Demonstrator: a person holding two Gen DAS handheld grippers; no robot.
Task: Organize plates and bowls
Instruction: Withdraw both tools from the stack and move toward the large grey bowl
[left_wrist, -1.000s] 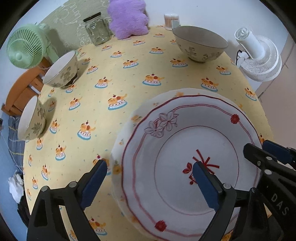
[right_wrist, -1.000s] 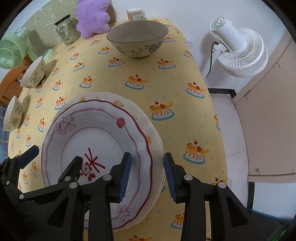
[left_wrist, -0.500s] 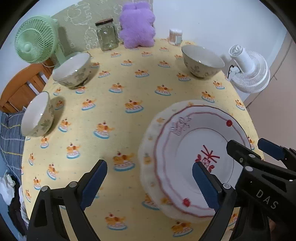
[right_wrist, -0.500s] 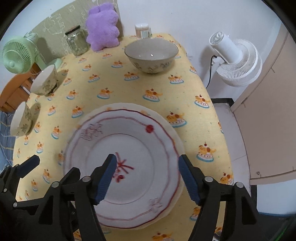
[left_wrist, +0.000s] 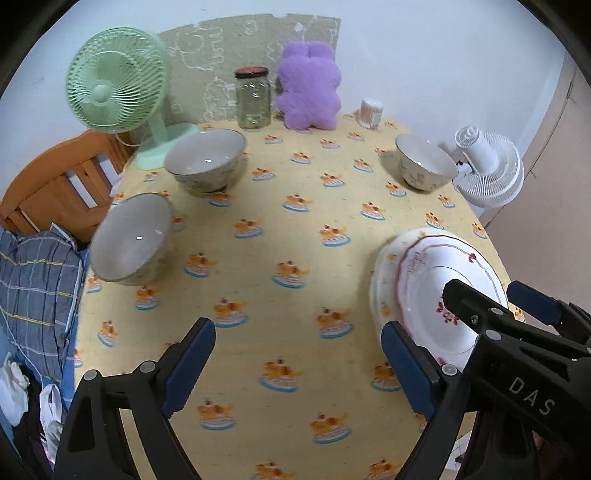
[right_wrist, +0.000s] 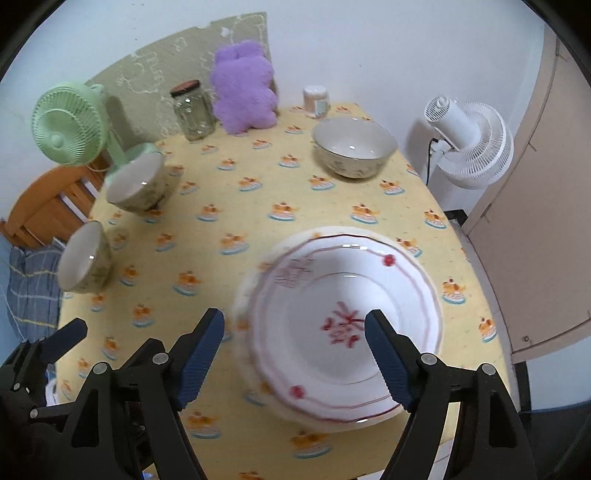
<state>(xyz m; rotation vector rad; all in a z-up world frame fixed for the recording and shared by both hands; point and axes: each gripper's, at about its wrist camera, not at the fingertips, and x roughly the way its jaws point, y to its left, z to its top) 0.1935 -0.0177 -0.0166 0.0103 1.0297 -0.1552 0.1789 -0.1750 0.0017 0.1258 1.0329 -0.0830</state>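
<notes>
1. Here, a table (right_wrist: 258, 192) covered in a yellow cloth with a repeating cartoon print fills both wrist views.
2. The left claw (left_wrist: 295, 365) hangs over bare cloth at the near side of the table, its blue-padded fingers spread wide with nothing between them.
3. The right claw (right_wrist: 295, 354) is likewise spread wide and holds nothing; it hovers above the stacked plates (right_wrist: 343, 325), whose near-left part shows between its fingers.
4. The plates, white with a red line border and a red flower mark at the centre, sit stacked at the table's near right edge. From the left wrist view they (left_wrist: 424, 280) lie to the right, partly hidden behind the right claw's black frame.
5. Three patterned bowls stand apart from each other: one (right_wrist: 354, 151) at the far right, one (right_wrist: 138, 184) at the far left, and one (right_wrist: 85, 258) at the left edge, nearer.
6. Along the far edge stand a glass jar (right_wrist: 194, 110), a purple plush toy (right_wrist: 245, 88) and a small round container (right_wrist: 316, 100).
7. A green fan (right_wrist: 70, 123) stands at the far left corner; a white fan (right_wrist: 472, 146) stands beyond the right edge.
</notes>
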